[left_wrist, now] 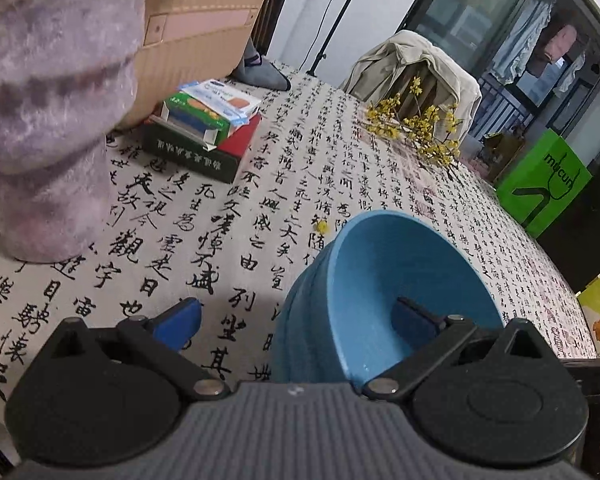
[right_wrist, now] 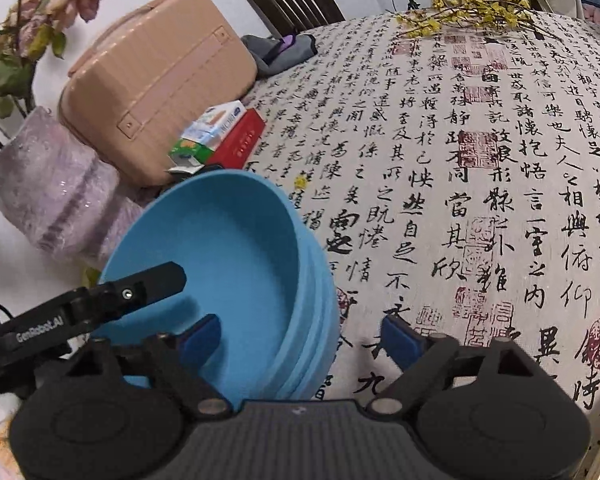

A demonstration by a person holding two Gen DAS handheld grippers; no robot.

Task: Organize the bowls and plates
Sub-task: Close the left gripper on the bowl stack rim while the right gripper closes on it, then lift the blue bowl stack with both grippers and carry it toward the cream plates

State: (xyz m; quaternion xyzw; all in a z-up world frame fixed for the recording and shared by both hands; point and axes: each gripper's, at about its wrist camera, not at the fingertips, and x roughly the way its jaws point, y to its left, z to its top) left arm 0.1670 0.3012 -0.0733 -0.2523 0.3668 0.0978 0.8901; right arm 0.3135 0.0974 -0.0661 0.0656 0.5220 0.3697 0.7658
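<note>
1. Left wrist view: I see my left claw [left_wrist: 296,320] spread wide, straddling the near wall of the blue bowls [left_wrist: 380,300]. One blue finger [left_wrist: 414,318] sits inside the top bowl, the other hangs outside over the tablecloth [left_wrist: 228,216]. I cannot tell whether the inner pad touches the wall; the outer one is clearly apart from it.
2. Right wrist view: my right claw [right_wrist: 300,338] is also spread, with no earlier picture to compare. Its left finger [right_wrist: 202,338] is inside the bowls [right_wrist: 228,264], its right finger over the cloth, and the bowl wall stands between them. Neither pad visibly presses on it.
3. In this same view the tip of the left claw reaches over the far-left rim into the top bowl.
4. The bowls are a nested stack of plain matte blue, several rims showing on the outer side, empty inside, standing upright on the table.
5. They sit near the table's edge on a cloth printed with black characters and red seals.
6. Beyond them lie a pink case [right_wrist: 156,80], small boxes [right_wrist: 216,136] and yellow flowers [right_wrist: 472,12], all well apart from the stack.
</note>
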